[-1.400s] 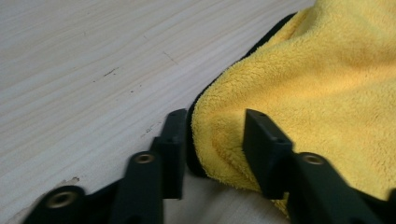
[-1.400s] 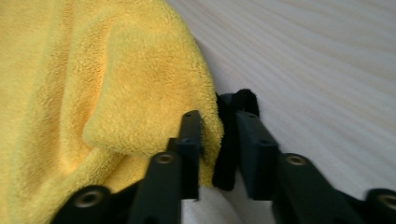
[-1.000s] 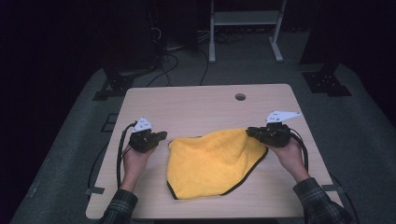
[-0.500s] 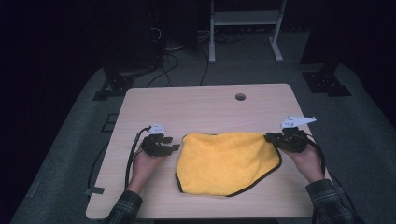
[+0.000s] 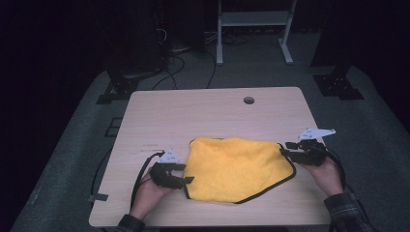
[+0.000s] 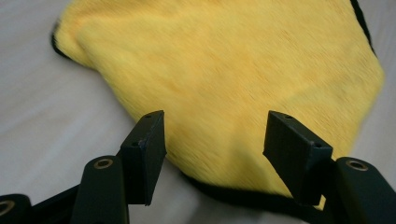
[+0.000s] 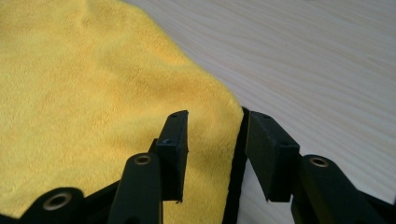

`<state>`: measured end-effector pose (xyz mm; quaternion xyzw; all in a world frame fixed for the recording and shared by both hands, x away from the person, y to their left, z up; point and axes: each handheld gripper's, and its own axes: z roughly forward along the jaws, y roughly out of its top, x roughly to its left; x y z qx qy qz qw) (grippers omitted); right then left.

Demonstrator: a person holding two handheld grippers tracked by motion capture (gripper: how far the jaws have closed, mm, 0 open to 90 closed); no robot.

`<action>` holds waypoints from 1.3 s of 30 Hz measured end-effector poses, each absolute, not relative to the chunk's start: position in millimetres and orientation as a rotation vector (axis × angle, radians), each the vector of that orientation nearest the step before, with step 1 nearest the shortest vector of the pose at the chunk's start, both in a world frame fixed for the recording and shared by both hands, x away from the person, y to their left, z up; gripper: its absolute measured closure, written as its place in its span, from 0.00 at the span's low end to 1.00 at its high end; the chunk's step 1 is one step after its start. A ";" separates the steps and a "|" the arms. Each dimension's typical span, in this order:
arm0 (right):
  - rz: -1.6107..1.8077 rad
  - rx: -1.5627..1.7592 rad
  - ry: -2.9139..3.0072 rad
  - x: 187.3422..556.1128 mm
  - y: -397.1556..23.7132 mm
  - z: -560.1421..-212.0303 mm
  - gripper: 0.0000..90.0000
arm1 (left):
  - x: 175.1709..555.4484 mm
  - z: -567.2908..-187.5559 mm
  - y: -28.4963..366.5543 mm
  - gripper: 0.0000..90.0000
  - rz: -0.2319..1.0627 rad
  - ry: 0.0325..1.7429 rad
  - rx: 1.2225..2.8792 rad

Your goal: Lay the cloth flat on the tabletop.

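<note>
Nearest, at the table's front edge: left gripper [image 5: 186,175] parked at the near-left corner of the yellow cloth [image 5: 237,168], jaws just opened and standing well apart, cloth corner and its black hem lying between them in the left gripper view [image 6: 243,107] but not pinched. A little farther up the table, right gripper [image 5: 285,149] at the cloth's right corner, jaws also just parting, opened less wide, straddling the black-trimmed edge [image 7: 236,154] with neither pad pressing on it. Between the two, cloth spread flat on the wooden table [image 5: 203,111], long axis running left to right from one gripper to the other, each hand equally close to its own corner. Likely just laid down and released. Beyond the cloth, bare wood and a small round hole [image 5: 248,100] near the far edge; no containers anywhere.
</note>
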<state>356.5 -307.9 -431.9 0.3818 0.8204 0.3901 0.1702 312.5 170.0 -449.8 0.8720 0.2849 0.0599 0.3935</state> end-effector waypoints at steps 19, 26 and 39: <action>1.121 1.059 2.361 342.9 -305.2 -437.7 0.62 | 283.6 -450.7 162.5 0.94 0.142 0.589 2.288; 1.134 1.053 2.351 342.1 -305.9 -436.0 0.62 | 300.1 -420.1 163.8 0.95 0.179 0.575 2.119; 1.125 1.036 2.373 342.7 -300.8 -437.6 0.62 | 388.3 -419.6 107.1 0.95 0.265 0.611 2.105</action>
